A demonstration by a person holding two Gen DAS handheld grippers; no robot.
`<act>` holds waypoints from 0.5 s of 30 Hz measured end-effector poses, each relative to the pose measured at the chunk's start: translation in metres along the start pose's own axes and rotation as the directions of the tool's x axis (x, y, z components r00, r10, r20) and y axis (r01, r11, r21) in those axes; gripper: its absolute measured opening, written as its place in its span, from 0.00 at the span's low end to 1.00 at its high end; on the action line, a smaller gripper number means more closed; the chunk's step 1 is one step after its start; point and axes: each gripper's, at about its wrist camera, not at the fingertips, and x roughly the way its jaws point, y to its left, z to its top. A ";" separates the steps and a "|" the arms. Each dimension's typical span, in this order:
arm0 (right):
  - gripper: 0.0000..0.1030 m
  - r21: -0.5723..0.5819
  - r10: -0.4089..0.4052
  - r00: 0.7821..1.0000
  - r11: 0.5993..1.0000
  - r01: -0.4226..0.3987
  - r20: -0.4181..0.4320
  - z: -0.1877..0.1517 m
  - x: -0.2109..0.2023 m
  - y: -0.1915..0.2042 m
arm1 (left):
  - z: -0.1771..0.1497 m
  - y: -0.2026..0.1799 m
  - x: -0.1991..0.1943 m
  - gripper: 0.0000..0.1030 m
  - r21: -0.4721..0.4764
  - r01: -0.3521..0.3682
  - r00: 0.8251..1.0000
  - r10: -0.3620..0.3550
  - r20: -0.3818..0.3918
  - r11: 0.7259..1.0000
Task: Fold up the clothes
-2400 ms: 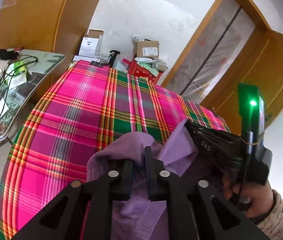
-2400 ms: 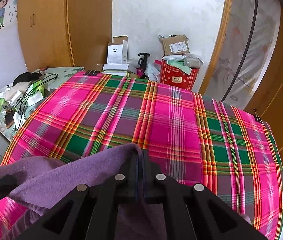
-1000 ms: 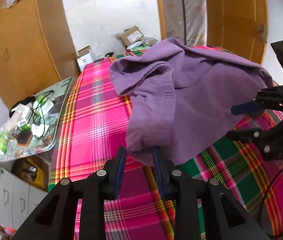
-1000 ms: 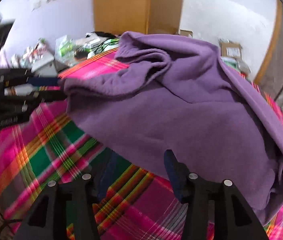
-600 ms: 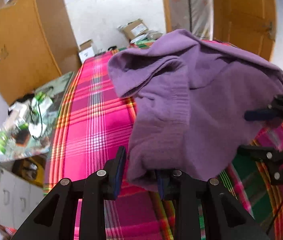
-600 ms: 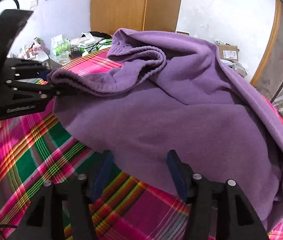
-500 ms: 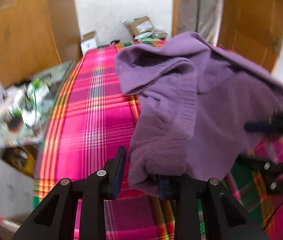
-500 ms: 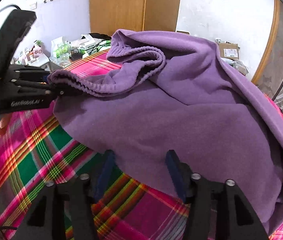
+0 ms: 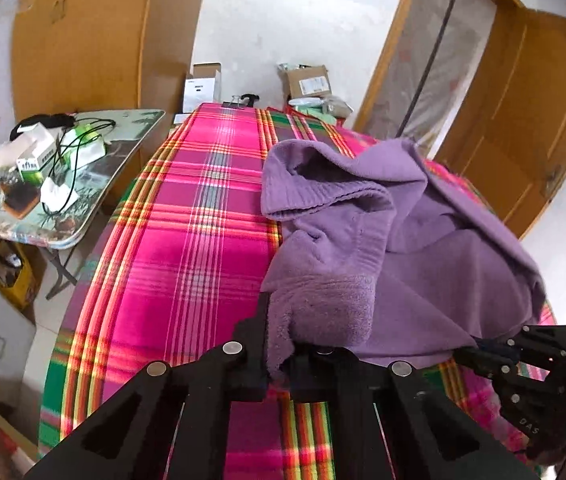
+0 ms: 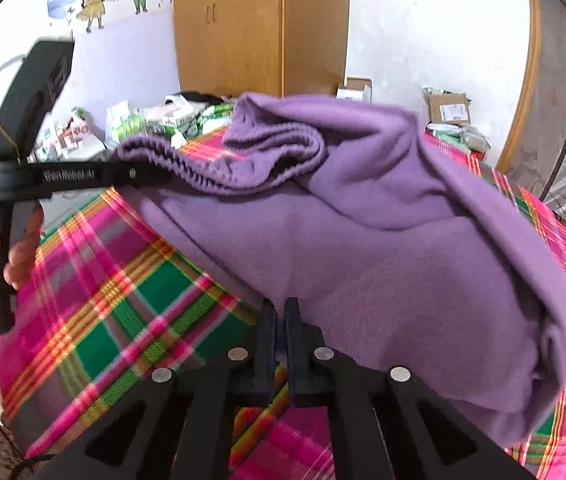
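left gripper (image 9: 277, 334): the black two-finger tool is seen nearest in the left wrist view; its fingers are clamped on a near corner of the soft purple fleece garment (image 9: 383, 240), by the ribbed band.
right gripper (image 10: 279, 320): the black fingers are pressed together on the near lower hem of the same garment, with a thin fold of cloth pinched between them.
garment: it is held up at two near points, is draped loosely over the bright pink, green and yellow plaid tablecloth (image 9: 187, 240), and is bunched in folds toward the far side.
hand (image 10: 19, 240): it is wrapped around the grey handle of the left gripper, at the left edge of the right wrist view.
side table (image 9: 95, 184): it is loaded with small boxes and black cables, beside the tablecloth.
background: cardboard boxes (image 9: 309, 80) are stacked against the white wall, between wooden doors.
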 end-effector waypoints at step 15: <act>0.04 -0.062 0.046 0.999 0.997 -0.046 -0.005 -0.032 -0.043 0.058 | -0.057 0.037 -0.055 0.06 -0.212 0.041 0.999 -0.041 0.003 0.976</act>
